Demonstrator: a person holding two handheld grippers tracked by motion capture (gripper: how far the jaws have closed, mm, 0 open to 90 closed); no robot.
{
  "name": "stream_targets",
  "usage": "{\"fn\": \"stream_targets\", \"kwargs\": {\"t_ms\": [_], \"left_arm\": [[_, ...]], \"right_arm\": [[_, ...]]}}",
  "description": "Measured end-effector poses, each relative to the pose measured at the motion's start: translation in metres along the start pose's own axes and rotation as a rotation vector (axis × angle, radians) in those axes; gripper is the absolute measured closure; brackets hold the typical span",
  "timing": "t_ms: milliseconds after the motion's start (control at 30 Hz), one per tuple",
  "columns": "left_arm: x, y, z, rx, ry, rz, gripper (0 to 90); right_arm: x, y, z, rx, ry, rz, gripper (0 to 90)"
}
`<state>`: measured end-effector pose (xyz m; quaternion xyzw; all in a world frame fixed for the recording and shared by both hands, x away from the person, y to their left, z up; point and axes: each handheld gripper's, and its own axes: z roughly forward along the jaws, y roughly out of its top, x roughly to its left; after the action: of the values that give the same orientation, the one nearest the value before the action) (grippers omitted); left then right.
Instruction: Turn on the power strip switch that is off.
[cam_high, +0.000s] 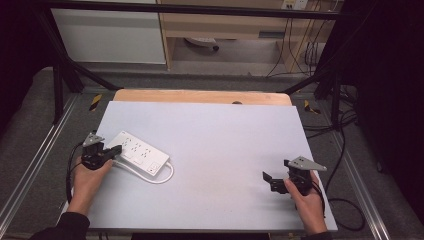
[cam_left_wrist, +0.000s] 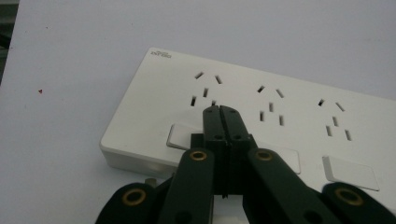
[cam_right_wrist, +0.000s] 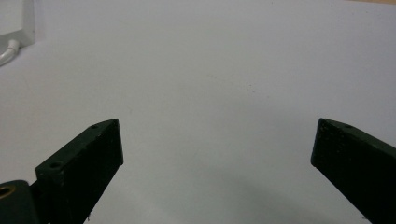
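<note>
At the table's left edge, the left gripper (cam_left_wrist: 219, 108) has its jaws pressed together, tips over the white power strip (cam_high: 139, 152), seemingly above a rocker switch (cam_left_wrist: 180, 136); a square, firm push would serve best. The strip is smooth, glossy plastic on a matte grey board (cam_high: 225, 150). The right gripper (cam_high: 268, 179) rests wide open, well apart.

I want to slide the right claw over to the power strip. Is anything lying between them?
No. In the high view, only bare white tabletop lies between the right claw and the power strip with its looped cable.
</note>
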<state>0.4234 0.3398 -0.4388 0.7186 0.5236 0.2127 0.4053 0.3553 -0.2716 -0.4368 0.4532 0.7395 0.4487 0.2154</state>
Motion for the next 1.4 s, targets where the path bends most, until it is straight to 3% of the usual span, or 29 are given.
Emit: {"fn": "stream_targets", "kwargs": {"t_ms": [667, 833, 1167, 1400], "left_arm": [[-0.0023, 0.0008, -0.0027, -0.014, -0.012, -0.002, 90.0], [-0.0043, 0.0014, -0.0046, -0.04, -0.023, 0.003, 89.8], [-0.0068, 0.0032, -0.0064, -0.084, -0.026, 0.013, 79.7], [-0.0078, 0.0048, -0.0076, -0.105, -0.021, 0.007, 67.8]], "right_arm": [[0.0002, 0.0001, 0.0, -0.001, 0.001, -0.001, 2.6], [0.0002, 0.0002, 0.0, -0.002, 0.002, -0.001, 2.6], [0.0001, 0.0002, 0.0, -0.002, 0.002, -0.002, 2.6], [0.0003, 0.0003, 0.0001, -0.002, 0.002, -0.001, 2.6]]}}
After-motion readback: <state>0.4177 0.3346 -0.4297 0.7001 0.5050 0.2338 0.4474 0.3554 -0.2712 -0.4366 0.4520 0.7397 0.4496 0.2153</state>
